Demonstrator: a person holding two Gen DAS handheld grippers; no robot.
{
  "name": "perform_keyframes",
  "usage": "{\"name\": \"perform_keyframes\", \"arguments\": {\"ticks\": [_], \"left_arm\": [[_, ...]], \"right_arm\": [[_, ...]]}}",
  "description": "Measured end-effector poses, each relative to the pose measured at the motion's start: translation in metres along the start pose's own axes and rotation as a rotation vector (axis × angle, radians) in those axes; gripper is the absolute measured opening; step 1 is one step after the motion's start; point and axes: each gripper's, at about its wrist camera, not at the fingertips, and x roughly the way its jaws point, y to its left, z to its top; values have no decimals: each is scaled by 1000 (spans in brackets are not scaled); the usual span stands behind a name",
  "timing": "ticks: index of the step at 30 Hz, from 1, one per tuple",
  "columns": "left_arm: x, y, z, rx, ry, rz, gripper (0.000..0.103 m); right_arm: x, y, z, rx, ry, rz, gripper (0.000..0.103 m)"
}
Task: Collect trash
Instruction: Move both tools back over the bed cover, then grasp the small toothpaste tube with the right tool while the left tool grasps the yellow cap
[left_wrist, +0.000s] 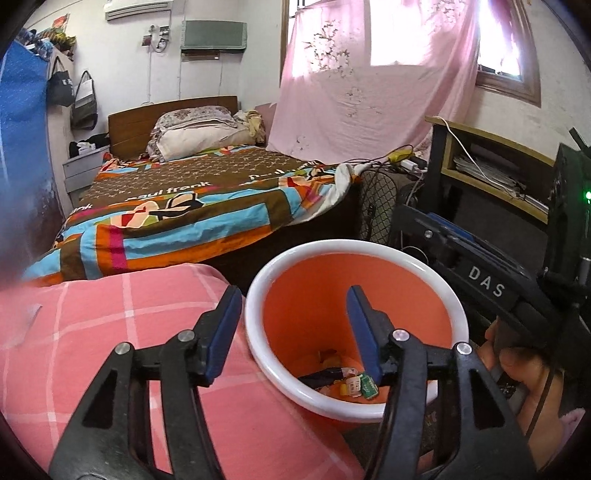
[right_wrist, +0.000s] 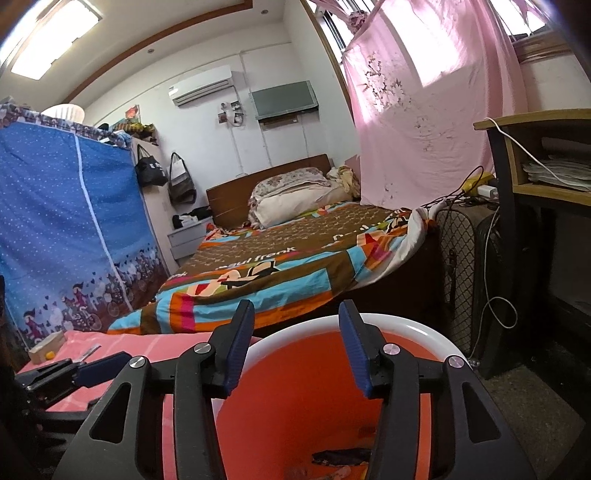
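An orange trash bin with a white rim (left_wrist: 258, 295) stands beside a pink checked surface (left_wrist: 92, 332); it also shows in the right wrist view (right_wrist: 417, 328). Several small wrappers and scraps (left_wrist: 351, 380) lie at its bottom, with a dark wrapper (right_wrist: 340, 456) visible in the right wrist view. My left gripper (left_wrist: 293, 306) is open and empty, straddling the bin's left rim. My right gripper (right_wrist: 297, 319) is open and empty, held above the bin's mouth. The right gripper's body (left_wrist: 484, 280) shows at the right of the left wrist view; a left finger (right_wrist: 103, 365) shows low at the left of the right wrist view.
A bed with a colourful quilt (left_wrist: 192, 206) lies beyond the bin. A blue fabric wardrobe (right_wrist: 62, 229) stands left. A desk with shelves (right_wrist: 535, 177), cables and a mesh fan guard (right_wrist: 454, 258) stand right. A small box (right_wrist: 46, 345) sits on the pink surface.
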Motion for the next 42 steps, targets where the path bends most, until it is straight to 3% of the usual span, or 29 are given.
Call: {"name": "perform_keyframes", "arguments": {"ticks": [10, 11, 14, 19, 24, 26, 29, 42], "left_arm": [[-24, 34, 4, -76, -58, 88, 70], [-28, 38, 4, -87, -69, 100, 71], [-42, 54, 4, -125, -109, 150, 74], [-70, 82, 3, -173, -183, 242, 83], [-99, 105, -4, -193, -247, 325, 95], [-113, 114, -9, -209, -285, 364, 103], [-131, 127, -18, -235, -339, 407, 103], [-184, 186, -53, -243, -407, 612, 103]], "right_arm": [[2, 14, 4, -7, -19, 19, 48], [2, 18, 5, -9, -24, 23, 51], [1, 30, 9, -9, -55, 42, 72], [-4, 52, 14, -4, -130, 92, 81], [-6, 77, 14, -4, -190, 130, 103], [-8, 86, 13, 0, -213, 147, 103], [-7, 103, 12, -2, -230, 195, 103], [-7, 187, -7, -100, -313, 344, 103]]}}
